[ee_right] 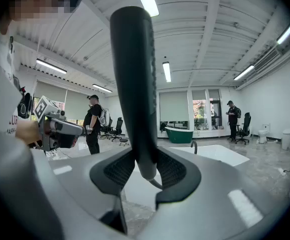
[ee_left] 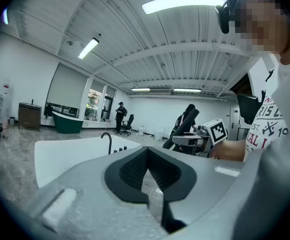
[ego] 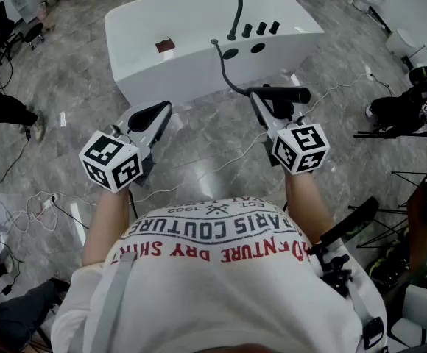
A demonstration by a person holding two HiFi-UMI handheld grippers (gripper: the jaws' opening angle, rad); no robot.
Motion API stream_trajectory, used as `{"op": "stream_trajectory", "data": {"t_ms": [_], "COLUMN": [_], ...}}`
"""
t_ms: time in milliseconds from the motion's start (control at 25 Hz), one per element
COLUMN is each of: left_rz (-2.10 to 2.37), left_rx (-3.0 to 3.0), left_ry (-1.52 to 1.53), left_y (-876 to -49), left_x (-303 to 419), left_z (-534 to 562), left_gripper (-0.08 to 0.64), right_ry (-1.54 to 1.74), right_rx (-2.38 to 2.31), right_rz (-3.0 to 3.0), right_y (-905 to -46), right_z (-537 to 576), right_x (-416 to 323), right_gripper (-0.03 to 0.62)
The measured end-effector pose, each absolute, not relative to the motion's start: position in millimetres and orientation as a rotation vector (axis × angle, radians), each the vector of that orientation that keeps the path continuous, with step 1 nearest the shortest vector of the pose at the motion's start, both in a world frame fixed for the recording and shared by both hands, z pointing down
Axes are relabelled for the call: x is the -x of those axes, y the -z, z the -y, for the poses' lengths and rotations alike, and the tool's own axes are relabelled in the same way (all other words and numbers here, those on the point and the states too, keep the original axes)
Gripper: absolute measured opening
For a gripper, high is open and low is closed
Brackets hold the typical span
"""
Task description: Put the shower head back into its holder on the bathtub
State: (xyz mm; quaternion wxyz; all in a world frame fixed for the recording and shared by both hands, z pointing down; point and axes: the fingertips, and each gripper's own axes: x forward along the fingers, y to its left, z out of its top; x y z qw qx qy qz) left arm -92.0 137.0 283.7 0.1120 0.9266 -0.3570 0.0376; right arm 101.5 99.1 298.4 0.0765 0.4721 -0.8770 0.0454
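right gripper [ee_right: 145, 170] clamping shower head [ee_right: 132, 84] by handle – long axis crossing jaws. left gripper [ee_left: 148, 170] staying out, closed, empty. bathtub [ego: 140, 20] standing straight ahead – holder probably among dark openings [ego: 258, 48] on near rim, right hand nearer.

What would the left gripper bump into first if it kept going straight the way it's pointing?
Most likely the near wall of the white bathtub. The left gripper, shut and empty, points toward it, and the head view shows nothing in between. Depth is hard to judge, though.
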Motion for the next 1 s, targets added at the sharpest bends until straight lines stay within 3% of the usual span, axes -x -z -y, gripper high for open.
{"op": "stream_trajectory", "data": {"t_ms": [1000], "left_rz": [0.992], "left_rx": [-2.69], "left_ry": [-0.111], "left_y": [-303], "left_x": [89], "left_z": [-137], "left_gripper": [0.002], "right_ry": [-0.14], "right_rx": [-1.421], "right_rz": [2.584], "right_y": [-312], "right_z": [-107], "right_x": [-104], "right_gripper": [0.138]}}
